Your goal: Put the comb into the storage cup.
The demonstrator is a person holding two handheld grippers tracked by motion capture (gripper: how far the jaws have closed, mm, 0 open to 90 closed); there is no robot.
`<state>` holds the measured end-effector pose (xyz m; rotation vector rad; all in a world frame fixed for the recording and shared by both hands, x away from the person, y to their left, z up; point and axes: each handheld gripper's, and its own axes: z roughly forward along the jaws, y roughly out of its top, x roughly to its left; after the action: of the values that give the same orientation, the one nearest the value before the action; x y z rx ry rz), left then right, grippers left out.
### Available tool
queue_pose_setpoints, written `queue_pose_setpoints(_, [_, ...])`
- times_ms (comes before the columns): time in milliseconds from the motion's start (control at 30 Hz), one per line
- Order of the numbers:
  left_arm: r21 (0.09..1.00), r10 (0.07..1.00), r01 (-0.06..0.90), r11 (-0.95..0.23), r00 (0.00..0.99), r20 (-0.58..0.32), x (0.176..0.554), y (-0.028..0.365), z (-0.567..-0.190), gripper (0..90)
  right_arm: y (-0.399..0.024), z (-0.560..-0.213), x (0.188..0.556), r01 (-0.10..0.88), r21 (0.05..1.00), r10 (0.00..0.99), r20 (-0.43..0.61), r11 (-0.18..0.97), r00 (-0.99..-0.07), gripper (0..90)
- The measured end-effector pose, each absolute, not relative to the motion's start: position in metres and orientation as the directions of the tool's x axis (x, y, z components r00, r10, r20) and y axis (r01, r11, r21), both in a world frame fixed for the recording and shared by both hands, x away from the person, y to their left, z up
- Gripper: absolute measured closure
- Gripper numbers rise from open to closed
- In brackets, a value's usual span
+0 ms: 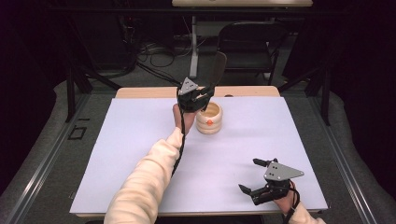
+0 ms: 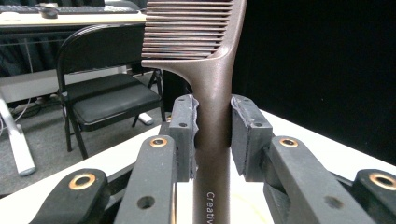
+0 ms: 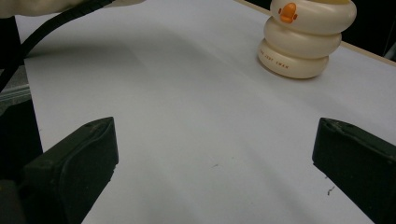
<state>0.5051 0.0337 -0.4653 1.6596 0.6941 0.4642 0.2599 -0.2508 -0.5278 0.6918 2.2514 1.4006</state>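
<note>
My left gripper (image 1: 205, 93) is raised over the far middle of the table, shut on the handle of a dark brown comb (image 2: 212, 84). The comb (image 1: 218, 67) stands upright, teeth up, just above a cream ribbed cup (image 1: 208, 118) with an orange duck bill on its side. In the left gripper view both pads (image 2: 185, 126) press the comb's handle from either side. My right gripper (image 1: 252, 176) rests low near the table's front right with its jaws wide apart and nothing between them. The cup (image 3: 303, 39) stands far ahead of it in the right gripper view.
A white sheet (image 1: 140, 140) covers most of the wooden table (image 1: 243, 91). A black folding chair (image 1: 247, 44) and a desk leg with cables stand behind the table. A cream sleeve (image 1: 140, 186) crosses the sheet's front left.
</note>
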Motion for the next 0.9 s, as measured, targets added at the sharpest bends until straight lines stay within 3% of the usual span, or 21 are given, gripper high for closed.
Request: queue_pose_setpoints(900, [0.967,0.662,0.235,-0.101,0.741,-0.111,0.510,0.028,-0.486,72.3,-0.251,-0.528,0.260,0.193,0.906,0.597,-0.077,0.376,-0.799,0.0])
